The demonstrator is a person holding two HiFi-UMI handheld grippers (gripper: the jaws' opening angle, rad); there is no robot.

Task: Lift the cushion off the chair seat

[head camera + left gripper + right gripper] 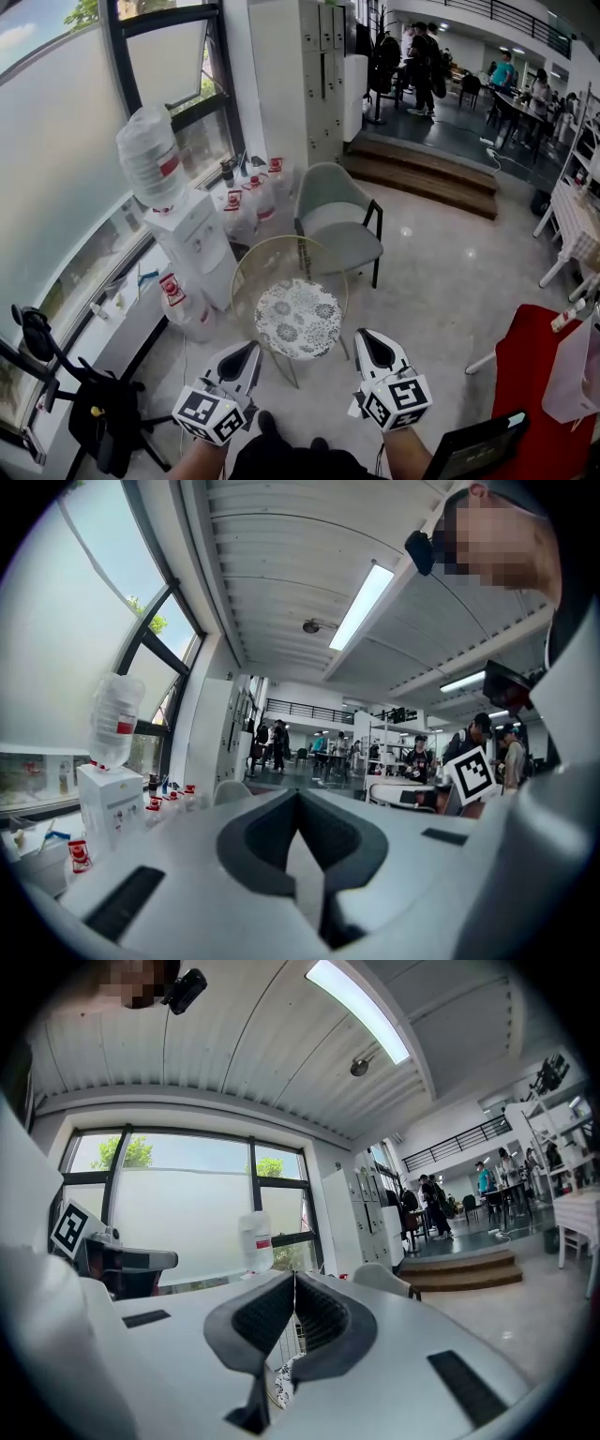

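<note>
Left gripper [249, 349] and right gripper [367, 337], foreground: both jaws clenched together, nothing held. Just beyond and between them: round patterned cushion [298, 319], lying on the seat of the wire chair [242, 277], untouched. Behind it: grey armchair [339, 230]. Left of that: water dispenser [195, 234].

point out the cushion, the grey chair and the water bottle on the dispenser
cushion [298, 319], head view, middle of its patterned top
grey chair [349, 246], head view, on the seat
water bottle [148, 155], head view, on its clear side wall
</note>
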